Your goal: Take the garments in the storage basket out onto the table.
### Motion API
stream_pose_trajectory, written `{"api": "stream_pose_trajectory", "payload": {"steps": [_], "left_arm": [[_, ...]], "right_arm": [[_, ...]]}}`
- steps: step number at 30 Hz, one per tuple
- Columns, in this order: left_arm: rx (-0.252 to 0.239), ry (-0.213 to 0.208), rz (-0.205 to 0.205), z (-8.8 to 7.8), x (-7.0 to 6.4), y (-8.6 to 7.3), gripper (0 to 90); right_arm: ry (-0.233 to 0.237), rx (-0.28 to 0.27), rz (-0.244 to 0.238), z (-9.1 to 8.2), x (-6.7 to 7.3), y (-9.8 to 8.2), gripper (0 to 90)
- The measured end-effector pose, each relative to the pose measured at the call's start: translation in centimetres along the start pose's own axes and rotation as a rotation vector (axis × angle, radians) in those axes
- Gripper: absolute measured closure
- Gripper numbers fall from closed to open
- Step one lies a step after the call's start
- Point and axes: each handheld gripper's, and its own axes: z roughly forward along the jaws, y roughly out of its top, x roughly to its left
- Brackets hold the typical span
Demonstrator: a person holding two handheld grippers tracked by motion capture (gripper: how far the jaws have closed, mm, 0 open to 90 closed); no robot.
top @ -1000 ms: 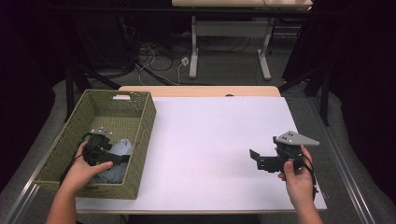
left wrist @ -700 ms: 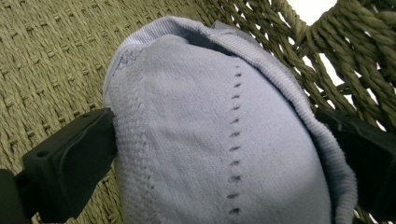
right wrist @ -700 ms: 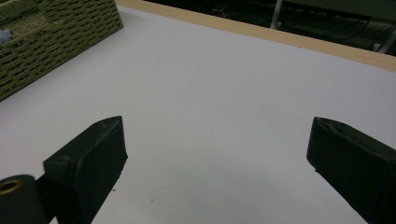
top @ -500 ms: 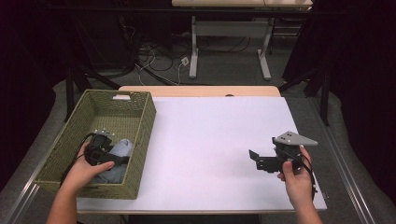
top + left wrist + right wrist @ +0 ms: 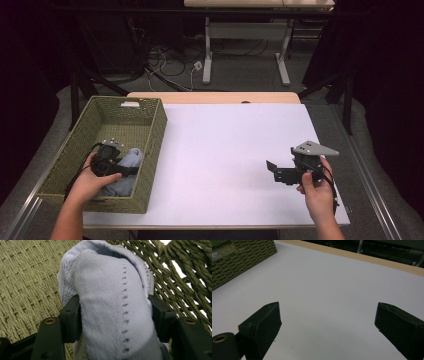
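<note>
A: A wide white rectangular surface point(image 5: 225, 150) carries an olive-green woven rectangular basket point(image 5: 150, 131) at its left edge. What is in hand here?

B: A pale blue knitted cloth, soft and bunched, with a ribbed hem and a line of small eyelet holes point(image 5: 117, 307). It lies in the near right corner of the basket, against the woven wall. The left tongs point(image 5: 111, 161) reach down into the basket; their jaws have just been closing, and in the left gripper view the black pads now press the fold of cloth from both sides.

A: And the other hand?

B: The right tongs point(image 5: 272, 171) hang just above the bare white surface, well apart from the basket, jaws spread wide with nothing between them.

A: What could go wrong from here?

B: My guess is that the grip holds a bunched fold, not the whole garment. On the lift, the loose part may drag along the weave, and the eyelets or ribbing could snag on the coarse strands of the wall beside it. A slack pinch on such soft knit could also let the fold slide out, dropping the cloth back into the basket.
</note>
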Motion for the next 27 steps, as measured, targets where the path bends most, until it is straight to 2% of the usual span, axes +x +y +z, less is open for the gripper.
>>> {"api": "stream_pose_trajectory", "payload": {"steps": [3,10,12,14,18,27], "left_arm": [[0.001,-0.007,-0.014,-0.1,0.1,0.0,42.3],[-0.001,-0.01,0.001,-0.3,0.2,0.0,47.9],[-0.013,-0.01,-0.009,-0.3,0.1,0.0,48.7],[-0.011,-0.007,0.008,-0.4,0.1,0.0,49.0],[-0.007,-0.01,0.017,-0.6,0.1,0.0,48.9],[-0.056,0.007,0.001,-1.1,0.1,0.0,48.8]], "right_arm": [[-0.001,0.002,0.001,0.0,0.0,0.0,6.5],[-0.009,0.009,-0.007,0.1,-0.2,-0.1,6.6],[-0.007,0.006,-0.005,0.2,-0.2,-0.2,6.7],[-0.007,0.009,0.002,0.3,-0.2,-0.2,6.7],[-0.01,0.005,-0.001,0.3,-0.3,-0.2,6.7],[-0.012,0.004,-0.002,0.3,-0.4,-0.3,6.8]]}}
